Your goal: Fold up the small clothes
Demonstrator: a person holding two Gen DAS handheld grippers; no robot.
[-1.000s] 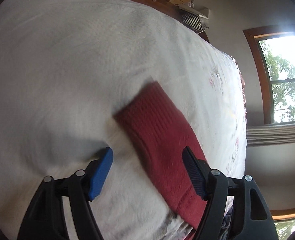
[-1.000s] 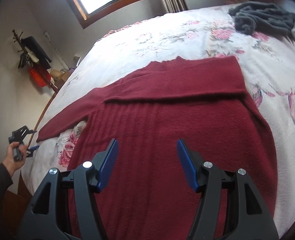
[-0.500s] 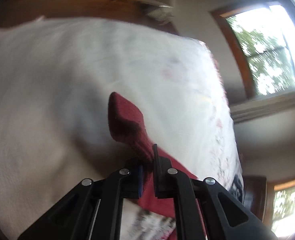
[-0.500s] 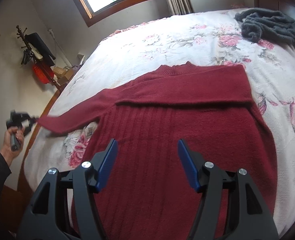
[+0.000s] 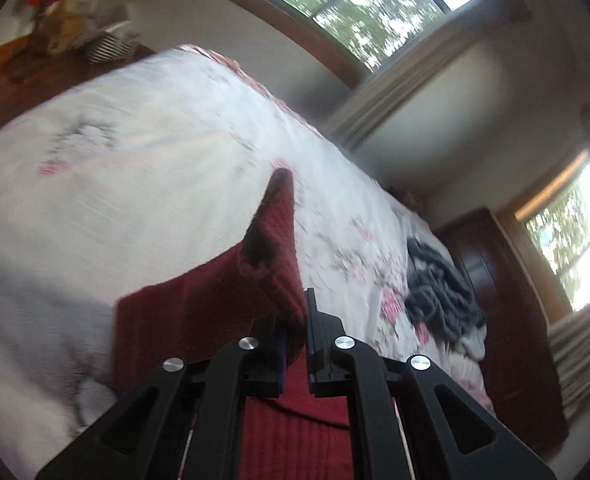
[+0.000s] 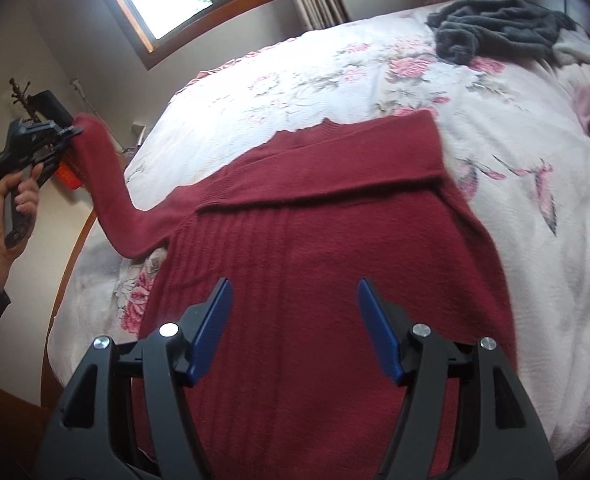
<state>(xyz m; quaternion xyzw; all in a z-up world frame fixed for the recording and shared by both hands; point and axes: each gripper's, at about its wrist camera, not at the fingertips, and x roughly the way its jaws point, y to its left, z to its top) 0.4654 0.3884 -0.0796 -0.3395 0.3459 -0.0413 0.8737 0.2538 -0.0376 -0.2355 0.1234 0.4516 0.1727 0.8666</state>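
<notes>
Red knit sweater [image 6: 335,248]: flat on floral bedspread [image 6: 495,128], centre frame; one sleeve [image 6: 103,184] lifted at left edge. Left gripper [image 5: 295,336]: jaws pinching the sleeve cuff. Right gripper [image 6: 291,320]: jaws spread, empty, above the sweater's lower body. Grey garment [image 6: 495,28]: upper right, well apart.

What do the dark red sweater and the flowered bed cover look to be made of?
The dark red sweater looks like a soft, matte knit, probably wool or acrylic: ribbed lines run down it. The flowered bed cover seems a matte, printed, quilted cotton.
</notes>
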